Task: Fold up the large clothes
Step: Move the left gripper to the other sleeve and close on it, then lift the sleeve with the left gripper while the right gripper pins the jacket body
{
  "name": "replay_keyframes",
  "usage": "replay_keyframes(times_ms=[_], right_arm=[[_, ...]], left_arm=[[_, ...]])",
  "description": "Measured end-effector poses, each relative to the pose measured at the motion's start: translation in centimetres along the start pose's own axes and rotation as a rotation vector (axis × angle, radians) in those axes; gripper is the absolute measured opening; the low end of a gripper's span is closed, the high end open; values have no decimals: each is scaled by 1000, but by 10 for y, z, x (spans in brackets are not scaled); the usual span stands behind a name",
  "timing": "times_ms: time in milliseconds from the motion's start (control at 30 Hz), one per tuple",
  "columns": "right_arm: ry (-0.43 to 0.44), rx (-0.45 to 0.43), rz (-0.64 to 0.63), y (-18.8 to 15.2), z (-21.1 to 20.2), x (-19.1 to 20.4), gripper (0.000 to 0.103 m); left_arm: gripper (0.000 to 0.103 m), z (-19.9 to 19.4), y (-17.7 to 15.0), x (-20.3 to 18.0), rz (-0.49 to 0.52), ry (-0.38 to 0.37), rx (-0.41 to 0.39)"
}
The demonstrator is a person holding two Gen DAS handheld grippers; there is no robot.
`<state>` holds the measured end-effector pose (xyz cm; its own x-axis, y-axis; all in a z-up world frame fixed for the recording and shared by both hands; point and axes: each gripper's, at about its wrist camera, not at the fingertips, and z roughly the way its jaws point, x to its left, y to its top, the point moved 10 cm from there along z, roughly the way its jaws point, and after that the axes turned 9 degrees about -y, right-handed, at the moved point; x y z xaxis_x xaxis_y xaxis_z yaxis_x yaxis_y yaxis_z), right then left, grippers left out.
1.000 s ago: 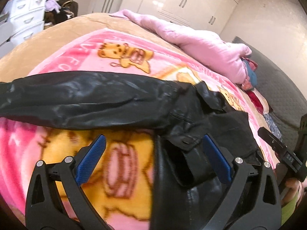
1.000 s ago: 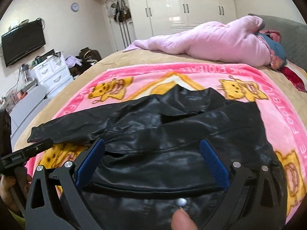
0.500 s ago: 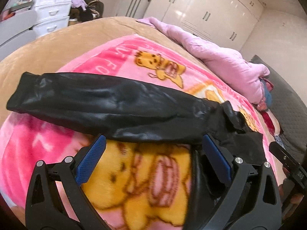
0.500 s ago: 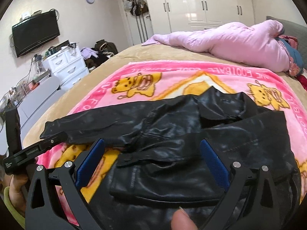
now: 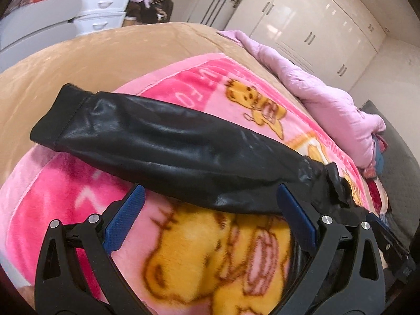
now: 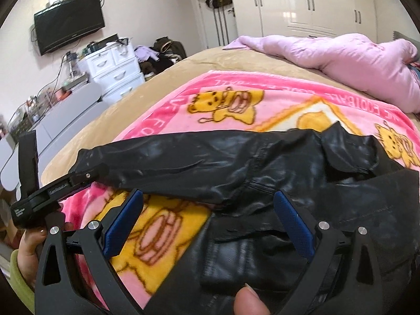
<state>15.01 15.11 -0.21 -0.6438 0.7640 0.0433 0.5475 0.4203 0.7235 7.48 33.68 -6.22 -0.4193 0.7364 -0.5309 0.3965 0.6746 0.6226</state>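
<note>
On the bed, a pink cartoon blanket (image 5: 78, 197) held a black leather jacket (image 6: 288, 173). Its sleeve (image 5: 162, 144) stretched sideways, just ahead of the left tool (image 5: 210, 223), nearer than the right tool (image 6: 207, 225). Both tools were spread wide, holding nothing.

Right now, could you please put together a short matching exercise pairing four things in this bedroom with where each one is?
Things:
1. black jacket
2. lilac quilt
3. television
4. white drawers

Places:
A. mounted on the wall
B. bunched at the far side of the bed
C. spread on the pink cartoon blanket, sleeve stretched out
D. standing on the floor beside the bed, below the wall screen

Pairs: 1-C, 2-B, 3-A, 4-D
</note>
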Motion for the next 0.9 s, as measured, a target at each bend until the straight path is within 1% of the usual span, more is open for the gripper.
replay_keyframes(times_ms=[133,233,300,367,433,533,600,633,700,767,800,833,867,900], right_arm=[[18,5,-23,3,8,15,99],[25,5,-17,4,13,19,99],[28,2,-6,3,14,19,99],[36,1,-5,0,15,18,99],[25,10,-6,-4,20,14,99],[6,32,22,-10,28,4,99],[8,40,57,-13,29,-5,99],[7,40,66,-14,28,-8,99],[-4,39,74,-16,27,-16,99],[-23,41,80,-17,26,-25,99],[-36,46,82,-18,27,-30,99],[-52,53,83,-18,28,-36,99],[-66,59,83,-18,30,-41,99],[-89,66,83,-18,32,-48,99]], left_arm=[[94,1,3,21,-68,10,6],[94,2,3,41,-116,47,20],[94,0,4,59,-164,80,11],[94,1,5,72,-216,91,2],[94,3,6,85,-265,96,-9],[94,4,15,96,-318,80,-64],[94,4,22,103,-345,83,-115],[94,4,28,106,-353,82,-149],[93,3,35,110,-369,77,-193],[83,1,44,114,-385,75,-237],[60,1,46,115,-396,75,-252],[29,0,48,117,-411,62,-267],[17,-2,51,120,-438,40,-289],[12,-4,53,121,-456,21,-308]])
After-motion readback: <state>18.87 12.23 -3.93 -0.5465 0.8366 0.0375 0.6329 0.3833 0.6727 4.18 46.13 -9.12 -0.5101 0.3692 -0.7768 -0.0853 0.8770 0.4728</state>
